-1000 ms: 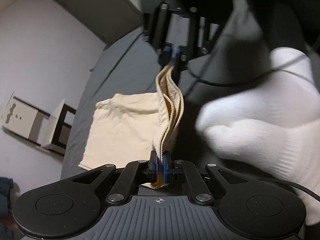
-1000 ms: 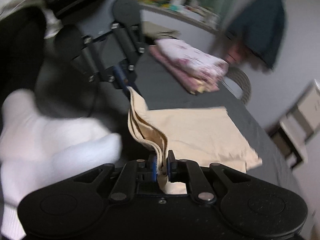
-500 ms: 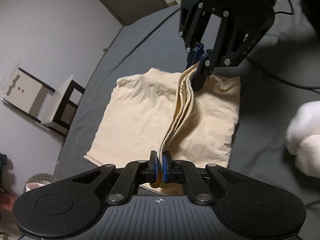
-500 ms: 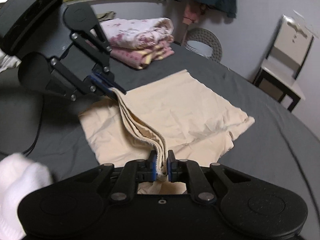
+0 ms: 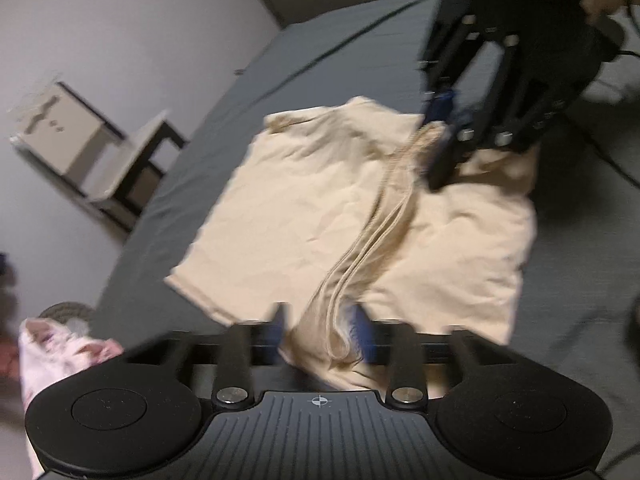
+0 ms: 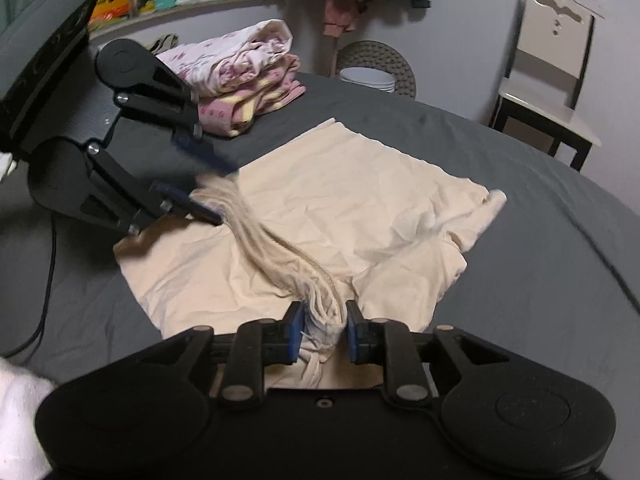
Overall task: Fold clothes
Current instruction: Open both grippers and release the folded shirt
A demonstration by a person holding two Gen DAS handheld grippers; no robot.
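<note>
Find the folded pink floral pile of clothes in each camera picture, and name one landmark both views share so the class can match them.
Left wrist view: the pink floral pile sits at the bottom left edge, partly cut off and blurred.
Right wrist view: the same pile lies upper left of centre, on the grey bed behind the cream garment.
Shared landmark: the white chair with dark legs, at left and at upper right.

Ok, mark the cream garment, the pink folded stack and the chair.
cream garment (image 6: 360, 200), right wrist view, on its flat upper panel.
pink folded stack (image 6: 240, 76), right wrist view, on the top floral piece.
chair (image 6: 548, 108), right wrist view, on the seat.
</note>
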